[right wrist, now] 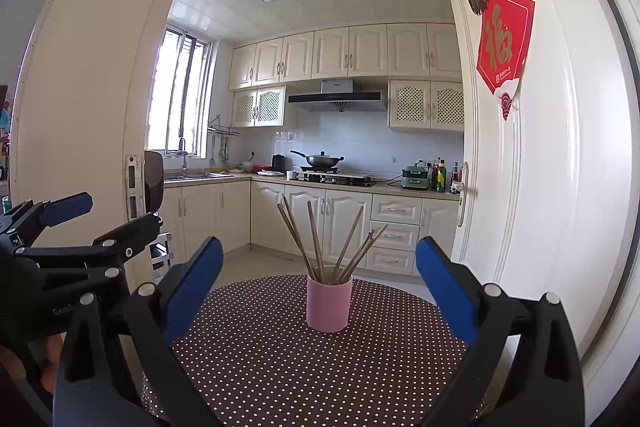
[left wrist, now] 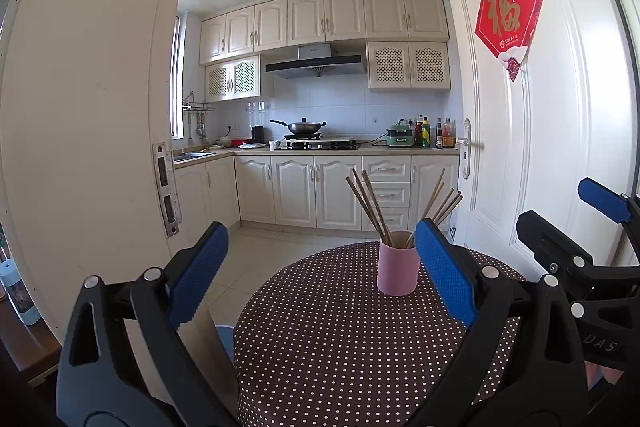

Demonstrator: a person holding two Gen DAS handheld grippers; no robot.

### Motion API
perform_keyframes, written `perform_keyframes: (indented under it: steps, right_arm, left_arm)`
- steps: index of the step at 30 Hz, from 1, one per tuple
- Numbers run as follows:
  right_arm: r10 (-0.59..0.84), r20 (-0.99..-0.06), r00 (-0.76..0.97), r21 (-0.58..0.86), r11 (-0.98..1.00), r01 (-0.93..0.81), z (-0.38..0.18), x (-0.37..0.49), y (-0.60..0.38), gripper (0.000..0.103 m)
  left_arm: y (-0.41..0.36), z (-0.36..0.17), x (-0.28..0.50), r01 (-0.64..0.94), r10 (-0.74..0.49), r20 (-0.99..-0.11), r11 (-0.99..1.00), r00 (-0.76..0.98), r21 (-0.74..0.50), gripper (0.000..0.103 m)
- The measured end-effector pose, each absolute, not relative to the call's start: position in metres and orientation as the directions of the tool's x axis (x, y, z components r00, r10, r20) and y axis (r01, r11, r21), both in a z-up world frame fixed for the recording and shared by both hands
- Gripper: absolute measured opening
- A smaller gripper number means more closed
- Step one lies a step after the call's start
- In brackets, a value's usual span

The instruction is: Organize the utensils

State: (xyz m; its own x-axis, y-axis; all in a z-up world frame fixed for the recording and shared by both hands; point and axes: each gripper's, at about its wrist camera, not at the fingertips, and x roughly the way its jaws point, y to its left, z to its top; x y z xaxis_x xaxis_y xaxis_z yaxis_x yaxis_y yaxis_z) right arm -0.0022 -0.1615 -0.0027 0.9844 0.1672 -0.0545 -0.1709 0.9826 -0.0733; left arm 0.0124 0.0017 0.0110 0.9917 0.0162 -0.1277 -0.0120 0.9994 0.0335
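A: Where do the chopsticks [right wrist: 320, 243] stand?

B: All in the pink cup [right wrist: 329, 303], leaning fanned out against its rim. The cup is upright on the polka-dot round table [right wrist: 280, 367], toward the table's far edge, with the kitchen doorway behind it.

A: And the two tools?

B: Both hang on the near side of the cup, above the table, touching nothing. The right gripper [right wrist: 320, 291] has its blue fingers [right wrist: 196, 283] spread wide, with the cup framed between them further off. The left gripper [left wrist: 320, 271] is just as wide apart and empty; in its view the cup sits close beside its right-hand pad.

A: What worries you?

B: I judge the cup light and top-heavy, with those long sticks leaning outward. A pad brushing a stick top on the way in could tip the cup or send it sliding off the table's far side. Closing on several crossed sticks at once could lever the others out. And the two grippers are near each other beside the cup, so they may collide if both reach in together.
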Motion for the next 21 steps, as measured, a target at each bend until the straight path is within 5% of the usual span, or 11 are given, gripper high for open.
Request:
perform_keyframes:
  steps: [21]
  right_arm:
    - [0.163,-0.06,0.985,-0.071,0.983,-0.168,-0.0049,-0.0032,-0.1595,0.094]
  left_arm:
    - [0.0022,0.0069,0.0138,-0.014,0.019,-0.132,0.999,0.991,0.042,0.093]
